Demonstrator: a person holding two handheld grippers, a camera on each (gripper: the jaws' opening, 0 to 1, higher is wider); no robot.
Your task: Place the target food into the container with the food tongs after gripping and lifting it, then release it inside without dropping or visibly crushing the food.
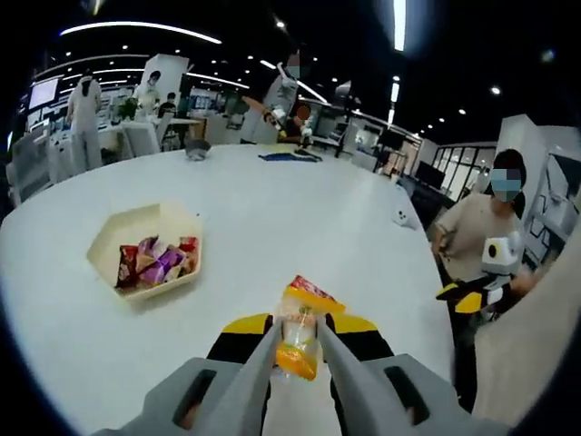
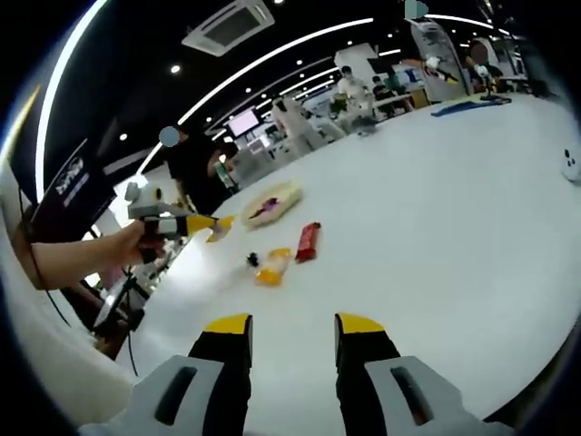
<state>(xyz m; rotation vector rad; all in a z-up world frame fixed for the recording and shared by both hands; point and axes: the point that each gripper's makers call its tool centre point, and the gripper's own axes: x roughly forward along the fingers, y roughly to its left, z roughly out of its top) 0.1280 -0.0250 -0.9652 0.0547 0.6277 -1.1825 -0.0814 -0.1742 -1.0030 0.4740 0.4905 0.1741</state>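
Observation:
My left gripper (image 1: 300,323) is shut on a pair of grey food tongs (image 1: 260,363). The tong tips sit on either side of a yellow snack packet (image 1: 298,343), which appears to rest on the white table. A red packet (image 1: 314,291) lies just behind it. In the right gripper view the yellow packet (image 2: 272,267) and red packet (image 2: 309,241) lie side by side, with the left gripper (image 2: 174,223) in a hand to their left. The beige hexagonal container (image 1: 107,238), (image 2: 283,190) holds several wrapped snacks. My right gripper (image 2: 290,323) is open with nothing between its fingers, and also shows at the table's right edge (image 1: 465,295).
The round white table (image 1: 272,209) has bare room between the packets and the container. A small white object (image 1: 402,216), (image 2: 570,165) and a blue item (image 1: 289,156) lie farther off. A person (image 1: 495,227) stands at the table's right edge, others stand far behind.

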